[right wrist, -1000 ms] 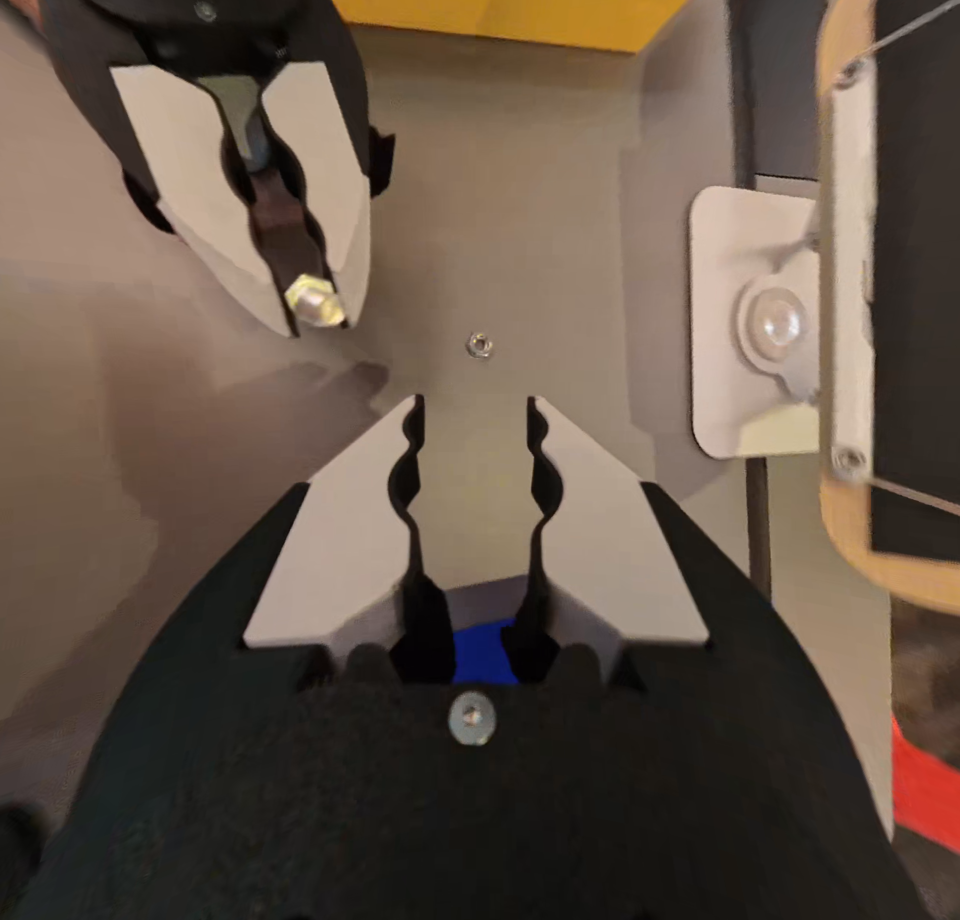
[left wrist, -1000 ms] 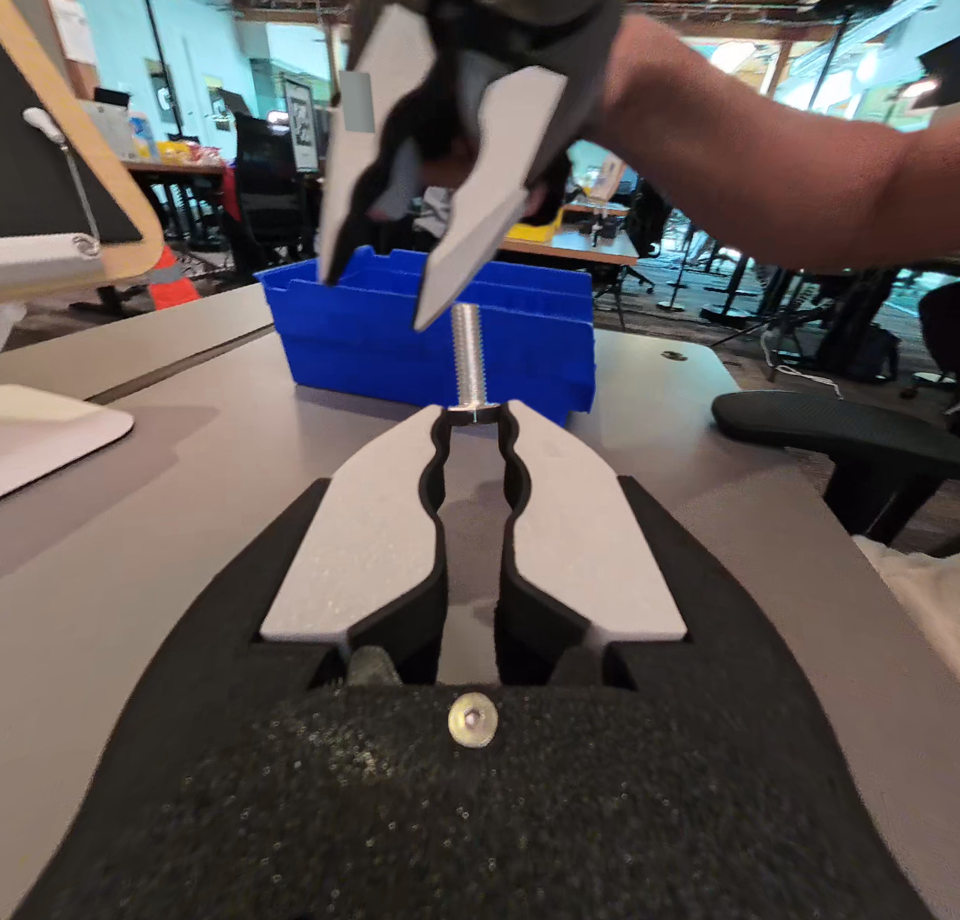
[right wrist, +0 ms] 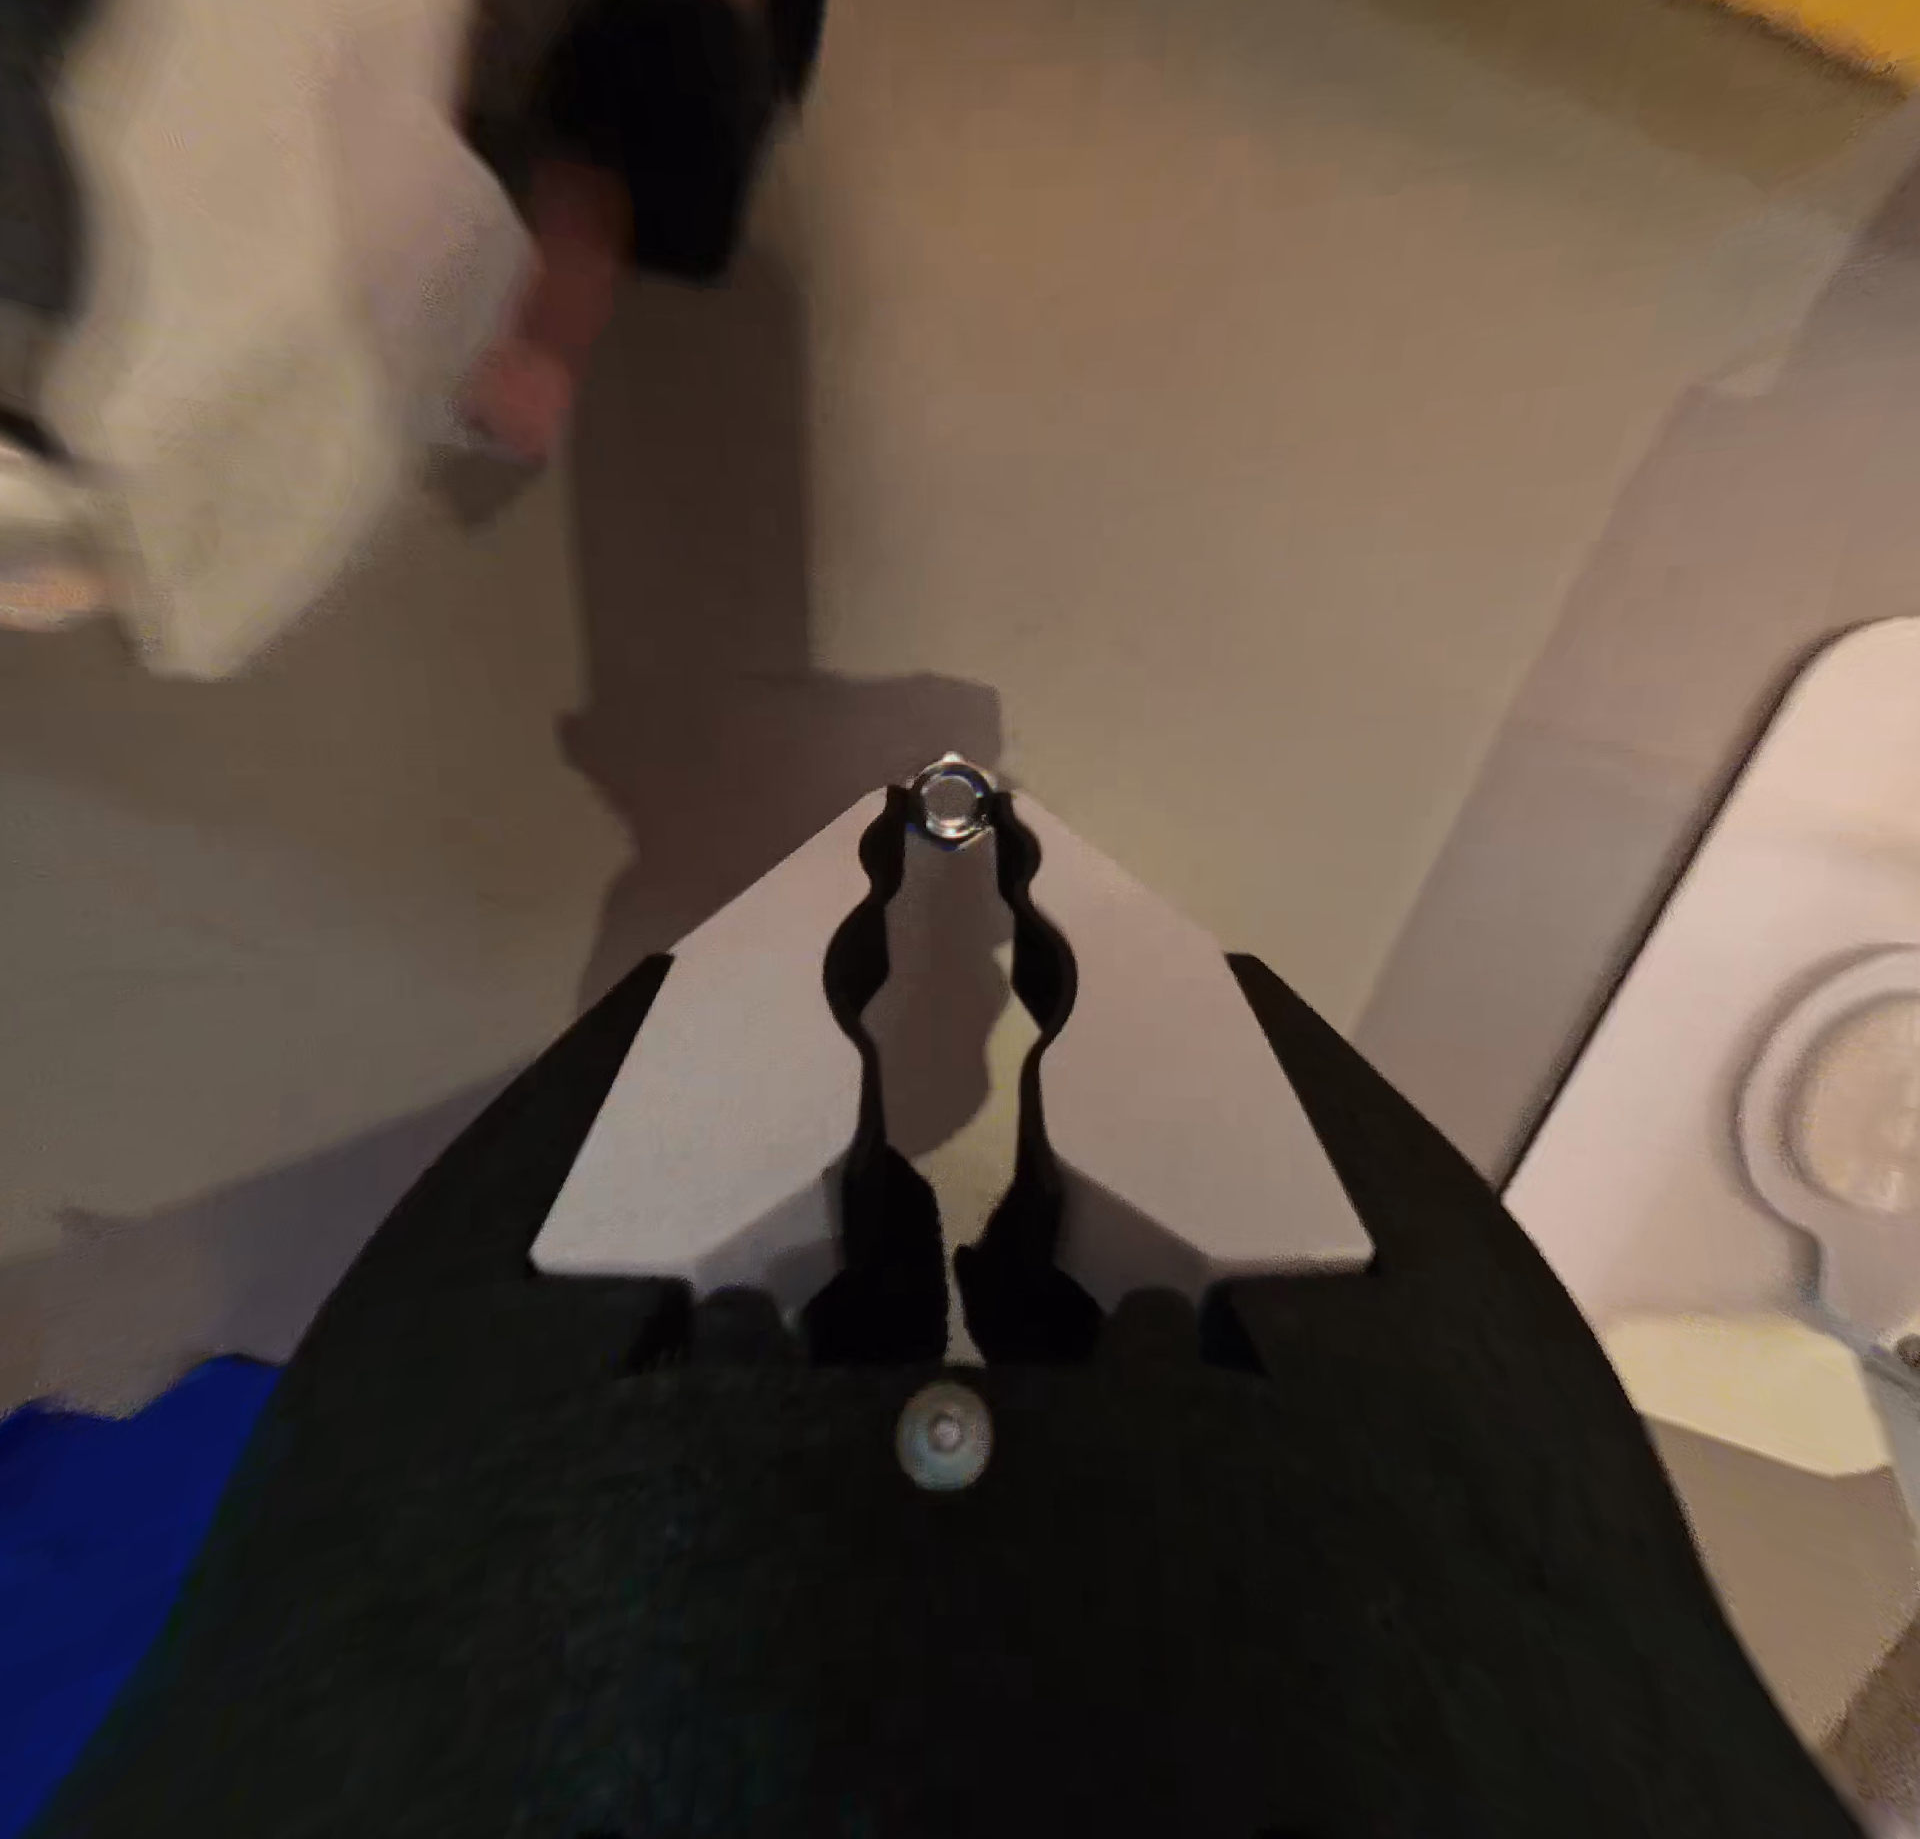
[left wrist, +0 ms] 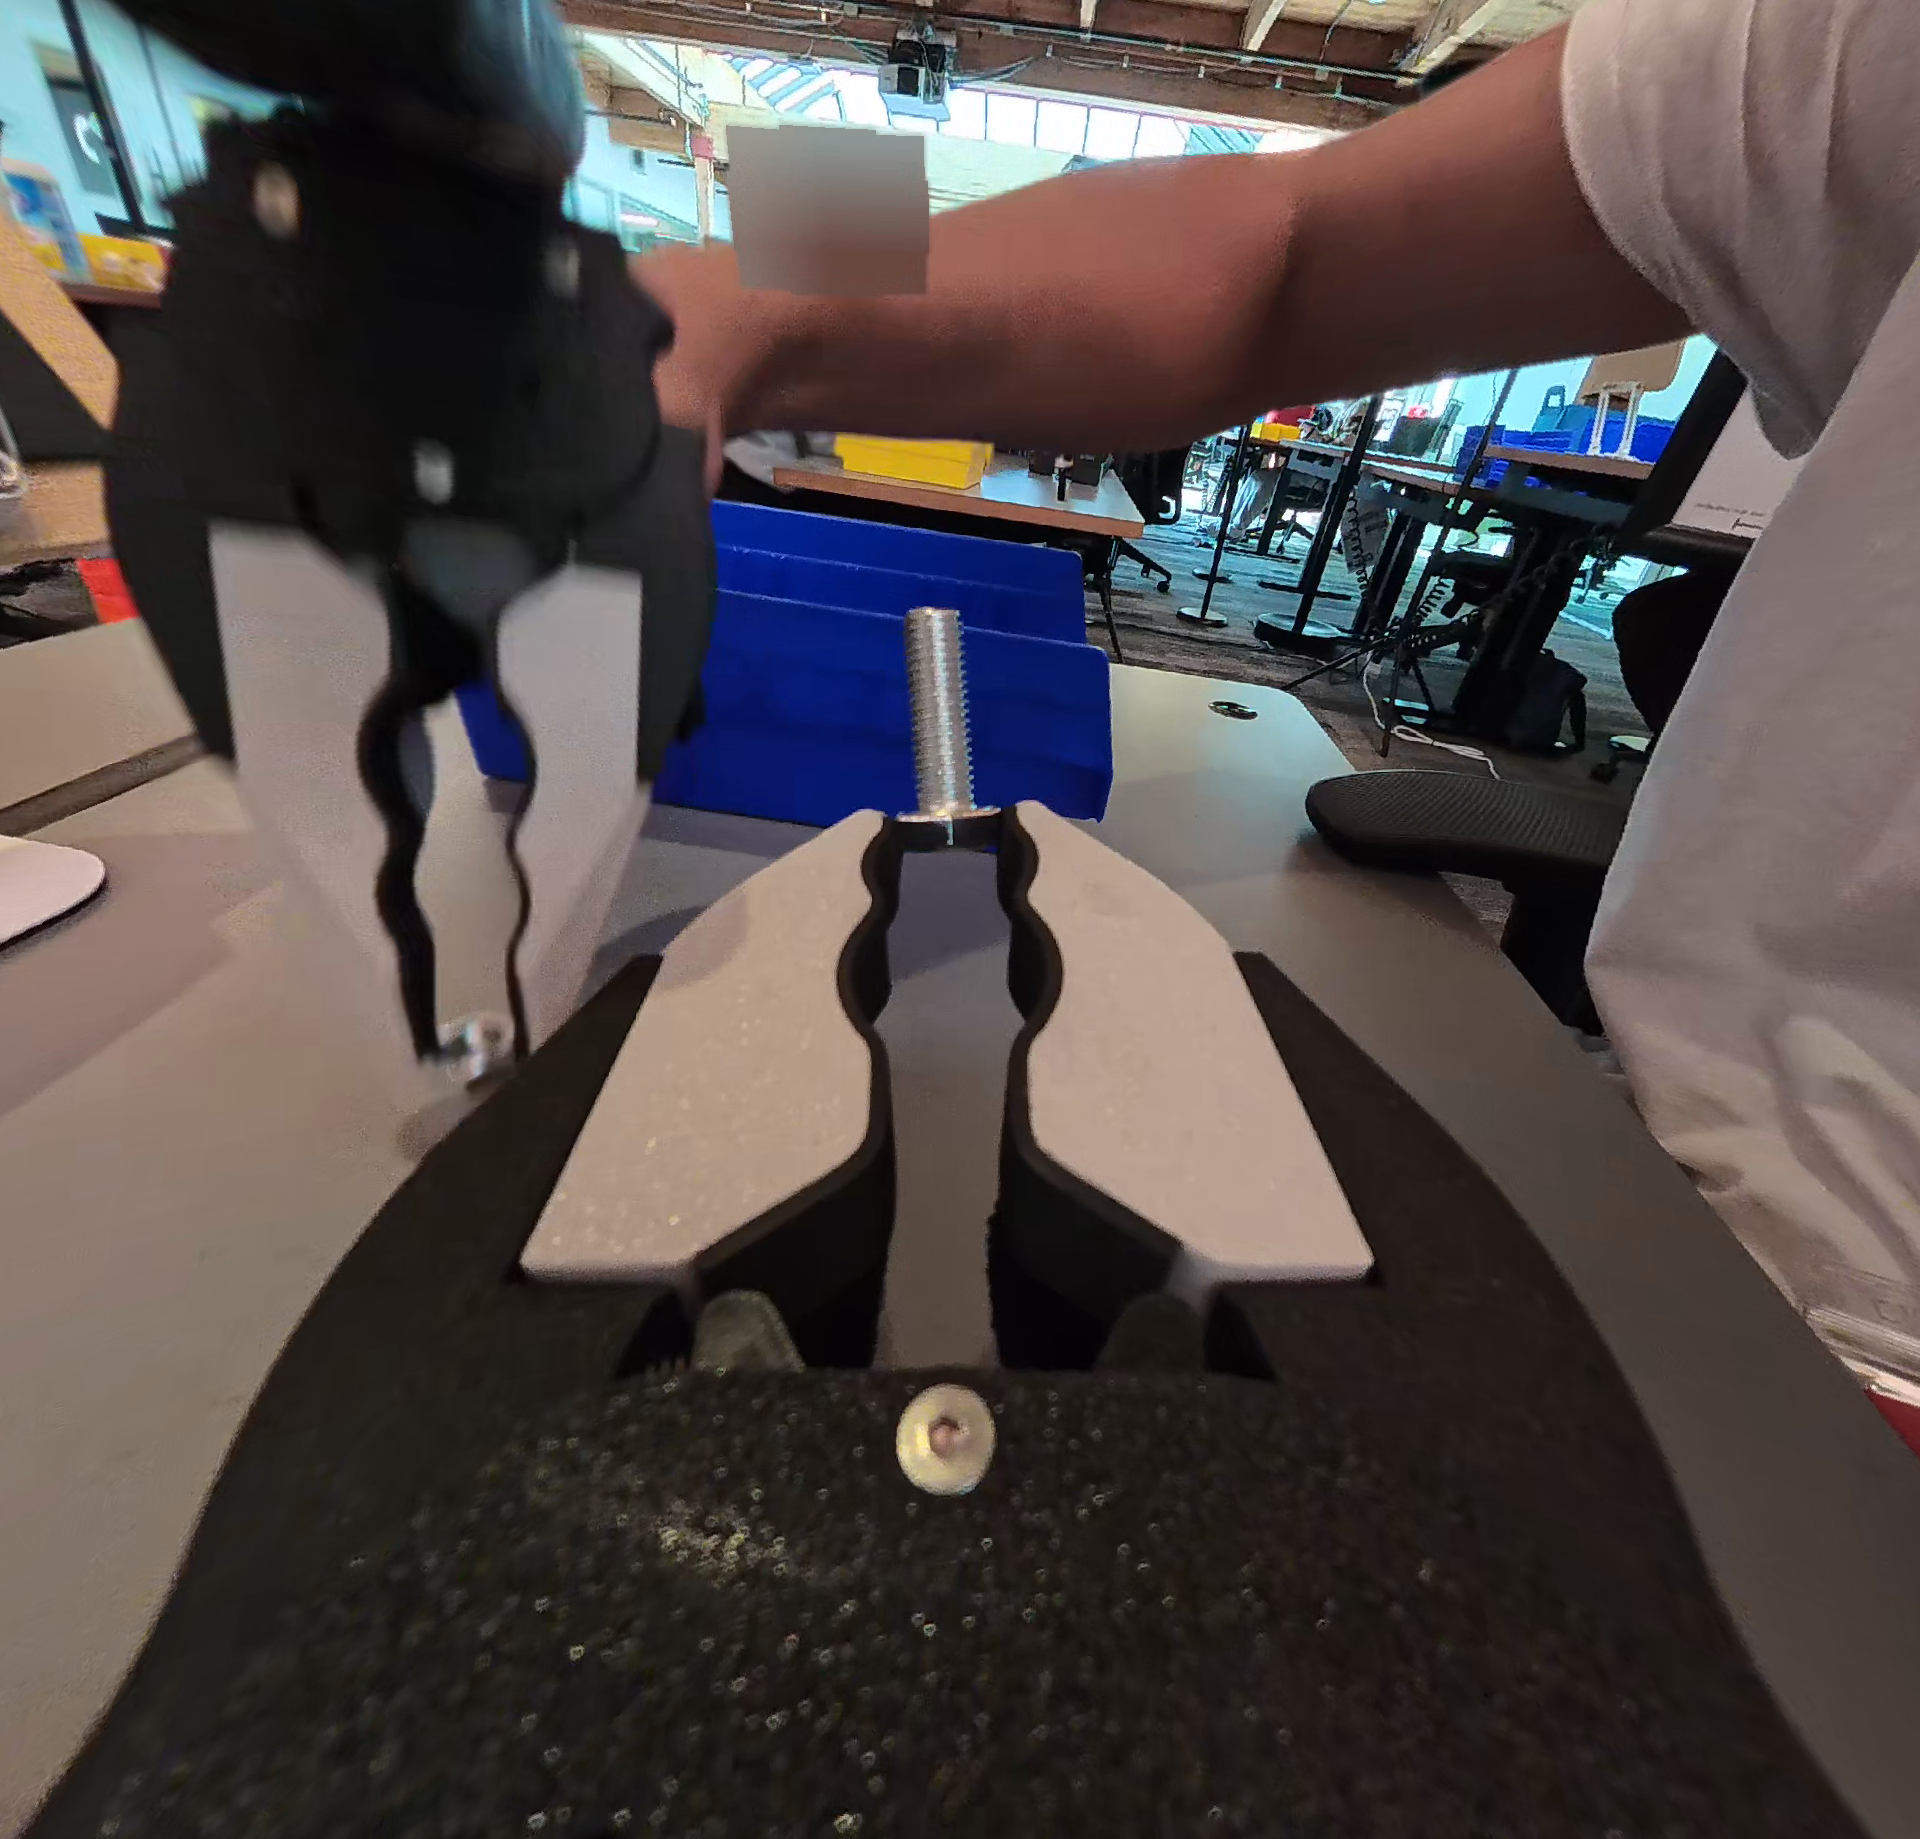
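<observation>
My left fingers (left wrist: 948, 831) pinch a stiff, slick bolt (left wrist: 938, 719) by its head; my right fingers (right wrist: 948, 813) clamp a tiny, drop-prone nut (right wrist: 948, 810).

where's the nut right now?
The nut sits pinched at the right gripper tips, low over the grey table; in the left wrist view it's lower left, left of the bolt.
</observation>
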The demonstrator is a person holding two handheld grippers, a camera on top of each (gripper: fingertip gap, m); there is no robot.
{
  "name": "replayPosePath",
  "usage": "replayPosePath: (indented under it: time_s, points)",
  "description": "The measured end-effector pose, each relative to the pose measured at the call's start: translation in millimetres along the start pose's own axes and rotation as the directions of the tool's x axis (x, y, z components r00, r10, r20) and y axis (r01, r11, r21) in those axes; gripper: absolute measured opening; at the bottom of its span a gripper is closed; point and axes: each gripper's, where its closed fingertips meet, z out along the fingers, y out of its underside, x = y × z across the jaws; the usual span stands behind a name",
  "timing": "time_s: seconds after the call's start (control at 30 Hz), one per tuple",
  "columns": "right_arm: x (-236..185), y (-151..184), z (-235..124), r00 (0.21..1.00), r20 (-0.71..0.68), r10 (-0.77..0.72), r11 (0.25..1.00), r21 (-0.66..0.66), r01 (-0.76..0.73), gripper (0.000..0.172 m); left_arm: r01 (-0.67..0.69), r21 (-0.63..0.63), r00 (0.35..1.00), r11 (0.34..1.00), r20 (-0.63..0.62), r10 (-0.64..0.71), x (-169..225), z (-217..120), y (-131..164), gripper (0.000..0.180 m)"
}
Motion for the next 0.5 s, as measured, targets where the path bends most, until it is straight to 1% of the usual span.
replayPosePath:
  time_s: [0.07,0.13,0.2,0.27,0.37,0.5]
  points:
    - [-10.4,-22.9,-40.2,0.996,0.043,0.08,0.989,0.125,-0.085,0.016,0.006,0.002,1.0,1.0,0.001,-0.006,-0.8,-0.3,-0.4,0.017]
    - [-23.9,-44.9,-80.5,0.991,0.067,0.111,0.961,0.246,-0.125,0.017,0.013,0.006,1.0,1.0,0.002,-0.013,-1.6,-0.6,-0.8,0.017]
    - [-43.3,-60.3,-108.5,0.984,0.118,0.132,0.931,0.326,-0.164,0.017,0.014,0.008,1.0,1.0,0.0,-0.014,-1.7,-0.5,-1.0,0.017]
    - [-61.5,-65.2,-116.6,0.975,0.163,0.152,0.917,0.344,-0.201,0.017,0.009,0.011,1.0,1.0,-0.004,-0.009,-0.8,-0.5,-1.4,0.017]
    - [-73.2,-60.0,-108.5,0.972,0.151,0.181,0.921,0.32,-0.222,0.017,-0.016,0.018,1.0,1.0,-0.005,0.016,1.4,-0.3,-2.1,0.017]
    - [-80.2,-60.9,-98.0,0.972,0.138,0.191,0.918,0.325,-0.226,0.017,-0.062,0.002,0.998,0.998,0.001,0.062,4.5,1.9,0.1,0.017]
